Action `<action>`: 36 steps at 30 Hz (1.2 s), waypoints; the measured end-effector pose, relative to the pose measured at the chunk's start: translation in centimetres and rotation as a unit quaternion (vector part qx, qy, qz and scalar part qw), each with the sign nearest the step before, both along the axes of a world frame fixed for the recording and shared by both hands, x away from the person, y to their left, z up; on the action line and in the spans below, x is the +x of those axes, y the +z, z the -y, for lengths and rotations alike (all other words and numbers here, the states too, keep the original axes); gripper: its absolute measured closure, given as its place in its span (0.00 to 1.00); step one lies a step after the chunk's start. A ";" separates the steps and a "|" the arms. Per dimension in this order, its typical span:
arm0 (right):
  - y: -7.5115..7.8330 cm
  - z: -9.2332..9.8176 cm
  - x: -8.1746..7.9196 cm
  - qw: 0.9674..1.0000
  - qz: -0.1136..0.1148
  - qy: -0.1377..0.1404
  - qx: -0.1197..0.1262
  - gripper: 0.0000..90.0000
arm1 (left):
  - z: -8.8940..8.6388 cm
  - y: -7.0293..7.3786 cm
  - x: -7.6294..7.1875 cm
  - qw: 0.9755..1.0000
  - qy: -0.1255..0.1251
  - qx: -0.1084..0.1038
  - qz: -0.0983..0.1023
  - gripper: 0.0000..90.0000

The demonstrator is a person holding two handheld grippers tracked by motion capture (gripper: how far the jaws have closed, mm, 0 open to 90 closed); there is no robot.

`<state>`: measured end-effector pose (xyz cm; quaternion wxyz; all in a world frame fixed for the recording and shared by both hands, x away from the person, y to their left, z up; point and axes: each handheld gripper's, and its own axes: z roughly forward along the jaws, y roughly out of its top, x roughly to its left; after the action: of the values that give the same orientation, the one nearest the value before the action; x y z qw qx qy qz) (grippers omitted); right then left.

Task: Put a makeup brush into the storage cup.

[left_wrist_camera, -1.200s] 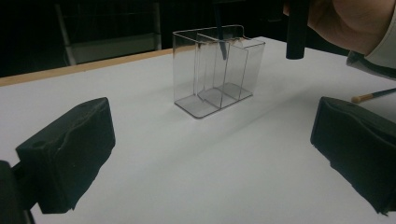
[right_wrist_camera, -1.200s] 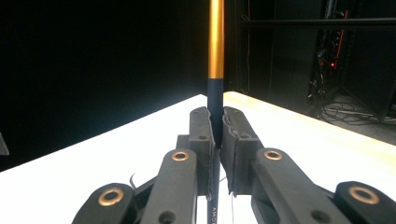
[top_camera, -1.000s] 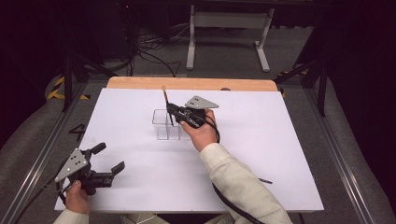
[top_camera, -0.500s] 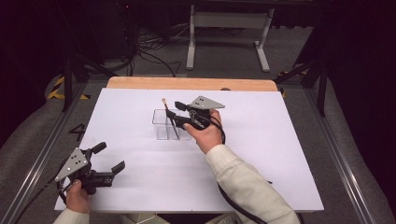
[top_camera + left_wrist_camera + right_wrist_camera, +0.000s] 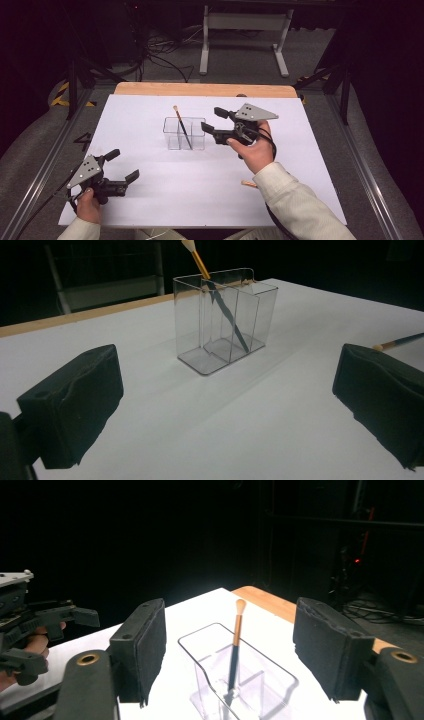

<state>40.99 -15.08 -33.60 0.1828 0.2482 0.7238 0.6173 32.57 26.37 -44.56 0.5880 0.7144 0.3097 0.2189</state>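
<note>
brush point(image 5: 181, 127) is leaning in clear holder point(image 5: 184, 134) mid-worktop | right gripper point(image 5: 216, 125) fingers have just been opening, empty; left gripper point(image 5: 123, 165) wide, empty | I'm risking clipping the handle, tipping the holder

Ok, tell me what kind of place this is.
Probably a lab or studio set up for recording handling demos. A table under a plain white sheet stands among dark curtained surroundings, loose cables lie on the floor behind, and the person holds a camera-bearing gripper in each hand.
</note>
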 end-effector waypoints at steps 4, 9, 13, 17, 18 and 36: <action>1.0 2.4 -1.1 1.000 0.005 -0.015 0.004 0.32 | 0.1 0.0 0.2 1.000 -0.002 0.002 0.002 0.01; 2.1 5.4 -2.3 0.999 0.007 -0.030 0.008 0.32 | 0.1 0.0 0.3 1.000 0.000 -0.001 -0.002 0.01; 2.5 7.3 -2.9 0.999 -0.001 -0.036 -0.001 0.30 | 0.2 0.0 0.3 1.000 0.000 0.002 -0.001 0.01; 2.8 8.7 -3.2 0.999 -0.011 -0.034 -0.022 0.28 | 0.1 0.0 0.1 1.000 0.002 0.005 -0.004 0.01; 2.9 8.9 -3.2 0.999 -0.016 -0.028 -0.028 0.27 | 0.0 0.0 0.1 1.000 0.005 0.002 -0.001 0.01; 3.9 8.1 -3.9 0.959 -0.091 0.066 -0.262 0.21 | 0.0 0.0 0.0 1.000 0.006 0.003 -0.004 0.01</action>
<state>37.10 -23.21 -29.72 0.1339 0.1987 0.8885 0.3915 32.58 26.41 -44.55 0.5836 0.7147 0.3159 0.2208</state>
